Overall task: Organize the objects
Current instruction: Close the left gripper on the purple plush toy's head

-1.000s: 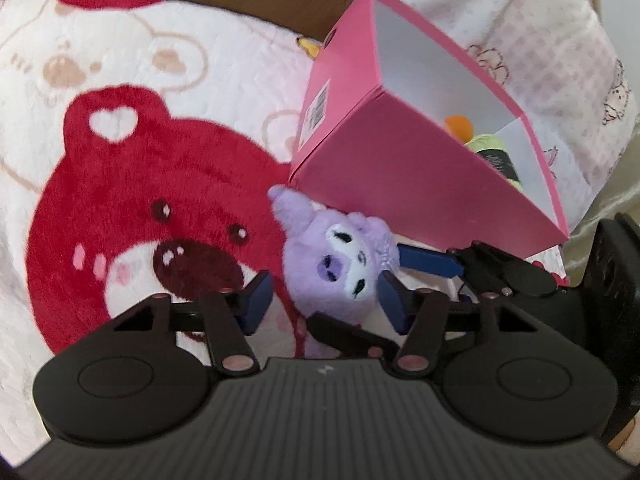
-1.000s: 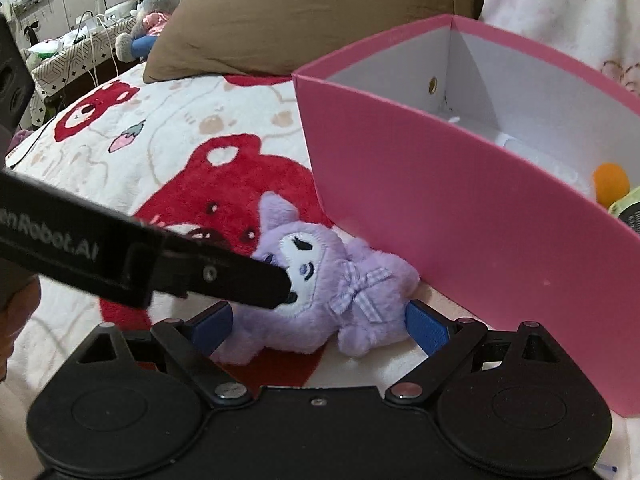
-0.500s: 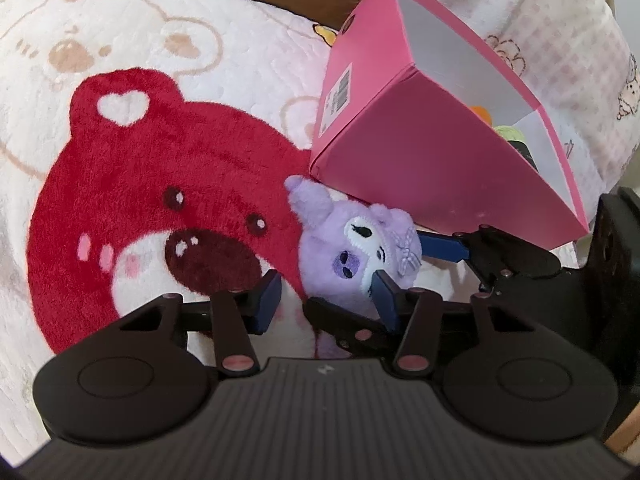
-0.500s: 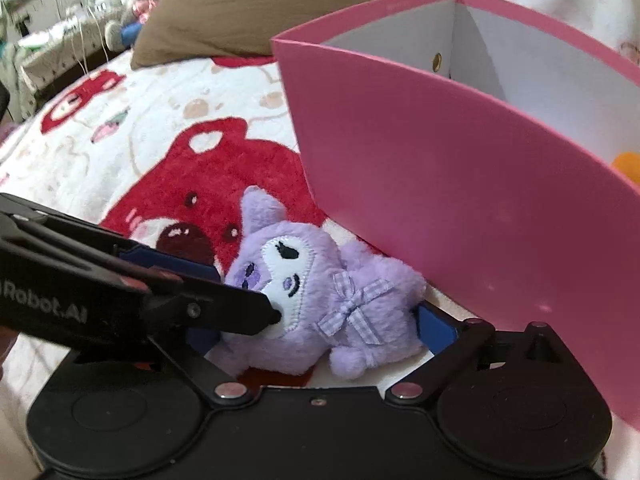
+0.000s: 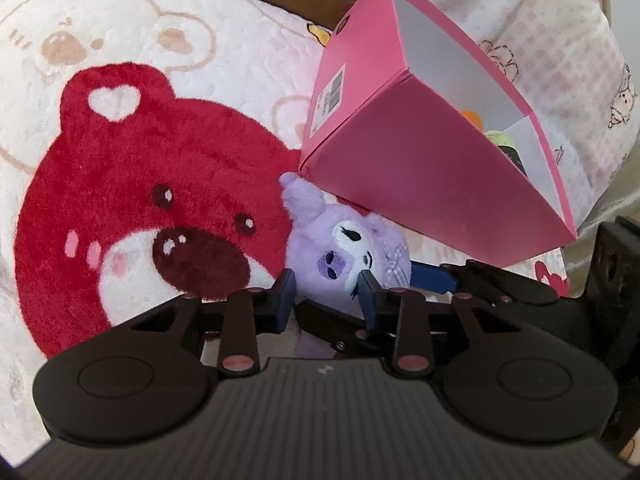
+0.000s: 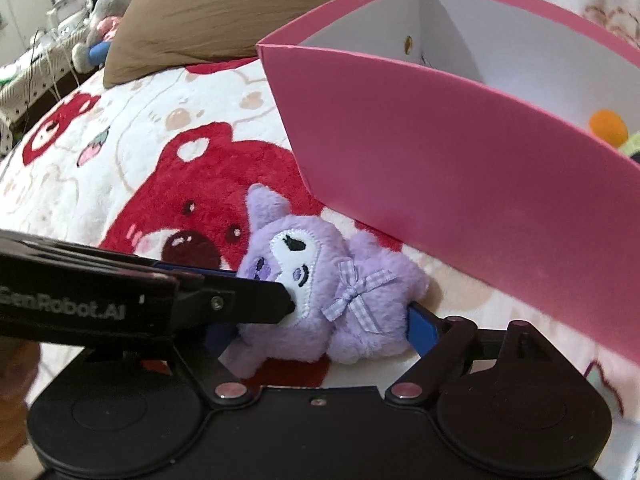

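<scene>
A small purple plush toy [image 5: 340, 256] with a gingham bow lies on the blanket beside the pink box [image 5: 420, 168]; it also shows in the right wrist view [image 6: 320, 280]. My left gripper [image 5: 326, 296] has closed on the plush's head, its blue pads pressing both sides. My right gripper [image 6: 320, 332] has its jaws around the plush's body from the other side, pads touching its flanks. The pink box [image 6: 440, 152] is open on top and holds an orange item [image 6: 608, 126] and a green item [image 5: 498, 138].
A white blanket with a big red bear face [image 5: 140, 200] covers the bed. A brown pillow [image 6: 240, 4] lies behind the box. A patterned pink quilt [image 5: 560, 40] is to the right. Furniture and a grey plush [image 6: 96, 36] stand far left.
My left gripper has closed in from open to gripping the plush's head. My right gripper has narrowed around the plush's body. The plush has shifted slightly toward both grippers.
</scene>
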